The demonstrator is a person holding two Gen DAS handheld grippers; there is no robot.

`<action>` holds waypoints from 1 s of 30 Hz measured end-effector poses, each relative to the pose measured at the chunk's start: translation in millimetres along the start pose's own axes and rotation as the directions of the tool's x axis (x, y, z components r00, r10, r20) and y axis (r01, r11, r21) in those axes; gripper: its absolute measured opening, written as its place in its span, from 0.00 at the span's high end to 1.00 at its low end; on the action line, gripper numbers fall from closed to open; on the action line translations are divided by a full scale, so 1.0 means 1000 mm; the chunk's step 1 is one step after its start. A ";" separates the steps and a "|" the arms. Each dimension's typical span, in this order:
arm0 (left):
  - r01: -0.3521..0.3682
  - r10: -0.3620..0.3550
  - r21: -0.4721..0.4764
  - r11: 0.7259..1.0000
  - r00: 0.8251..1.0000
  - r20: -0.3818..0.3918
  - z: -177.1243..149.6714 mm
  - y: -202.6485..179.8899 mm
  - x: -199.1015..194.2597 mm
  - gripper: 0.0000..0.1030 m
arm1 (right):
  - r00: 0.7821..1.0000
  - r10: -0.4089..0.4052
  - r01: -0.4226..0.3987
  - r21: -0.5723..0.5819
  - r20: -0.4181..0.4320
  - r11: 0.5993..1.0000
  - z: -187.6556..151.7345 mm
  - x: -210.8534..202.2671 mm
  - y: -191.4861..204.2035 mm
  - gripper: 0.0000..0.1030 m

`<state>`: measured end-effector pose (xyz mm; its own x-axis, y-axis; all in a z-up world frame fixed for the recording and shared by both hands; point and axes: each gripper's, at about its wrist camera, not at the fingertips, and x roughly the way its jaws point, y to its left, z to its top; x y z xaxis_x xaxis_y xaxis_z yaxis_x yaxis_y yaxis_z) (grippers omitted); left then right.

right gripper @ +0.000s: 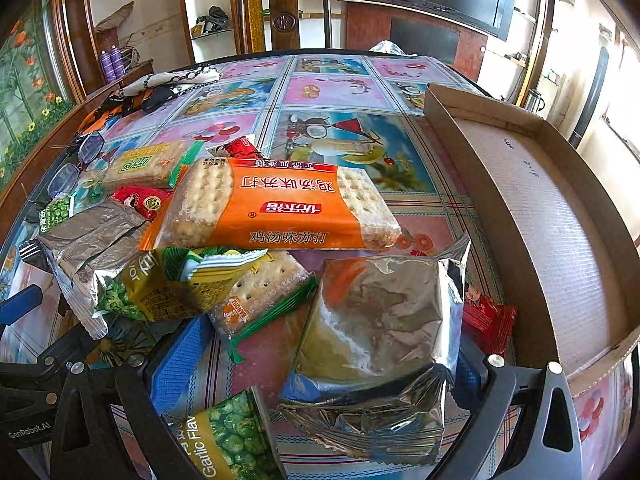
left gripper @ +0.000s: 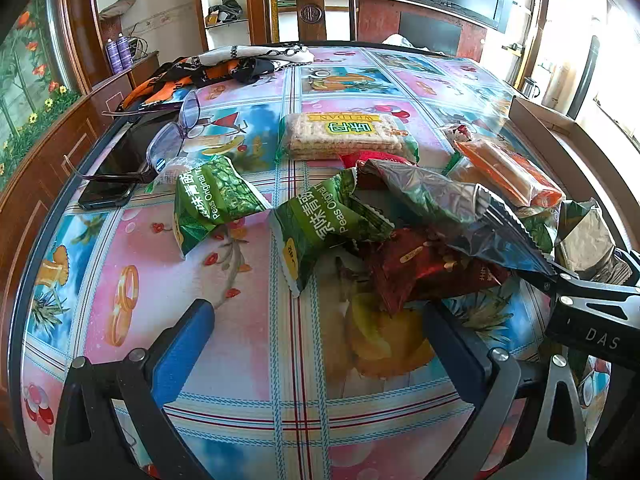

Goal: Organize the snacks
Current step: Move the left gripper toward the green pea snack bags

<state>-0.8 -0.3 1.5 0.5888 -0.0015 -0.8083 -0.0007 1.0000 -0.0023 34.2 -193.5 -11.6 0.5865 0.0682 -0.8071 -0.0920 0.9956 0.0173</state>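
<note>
Snack packets lie in a heap on the colourful table. In the left wrist view two green pea packets (left gripper: 216, 200) (left gripper: 320, 220), a dark red packet (left gripper: 420, 268) and a green-labelled cracker pack (left gripper: 344, 136) show. My left gripper (left gripper: 316, 340) is open and empty, just short of the heap. In the right wrist view an orange cracker pack (right gripper: 276, 208) tops the pile, and a silver foil packet (right gripper: 380, 328) lies between the open fingers of my right gripper (right gripper: 324, 364). The jaws stand wide around it, not closed. A garlic pea packet (right gripper: 228, 440) lies near the left finger.
A shallow cardboard tray (right gripper: 540, 220) stands on the table's right side. Eyeglasses (left gripper: 172, 140), a black phone (left gripper: 120, 164) and a patterned scarf (left gripper: 224, 64) lie at the left. A wooden chair (left gripper: 312, 4) stands behind the table.
</note>
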 end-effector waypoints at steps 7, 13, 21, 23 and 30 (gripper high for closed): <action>0.000 0.000 0.000 1.000 1.000 0.000 0.000 0.000 -0.001 0.00 | 1.000 0.000 0.000 0.000 0.000 1.000 0.000 0.000 0.000 0.00; 0.000 0.000 0.000 1.000 1.000 0.000 0.000 0.000 0.000 0.00 | 1.000 0.000 0.000 0.001 0.000 1.000 0.000 0.000 0.000 0.00; 0.000 0.000 0.000 1.000 1.000 0.000 0.000 0.000 0.000 0.00 | 1.000 0.011 -0.011 -0.014 -0.013 1.000 0.000 0.000 -0.001 0.00; 0.000 0.000 0.000 1.000 1.000 0.000 0.000 0.000 0.000 0.00 | 0.998 0.045 -0.047 -0.058 -0.036 0.997 0.000 -0.001 -0.003 0.00; 0.000 0.000 0.000 1.000 1.000 0.000 0.000 0.000 0.000 0.00 | 0.987 0.104 -0.121 -0.145 -0.126 0.982 -0.011 -0.010 -0.013 0.00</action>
<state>-1.0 -0.2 1.7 0.5886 -0.0014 -0.8085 -0.0006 1.0000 -0.0022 21.0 -207.3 -10.6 0.4680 0.1623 -0.8687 -0.2779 0.9601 0.0297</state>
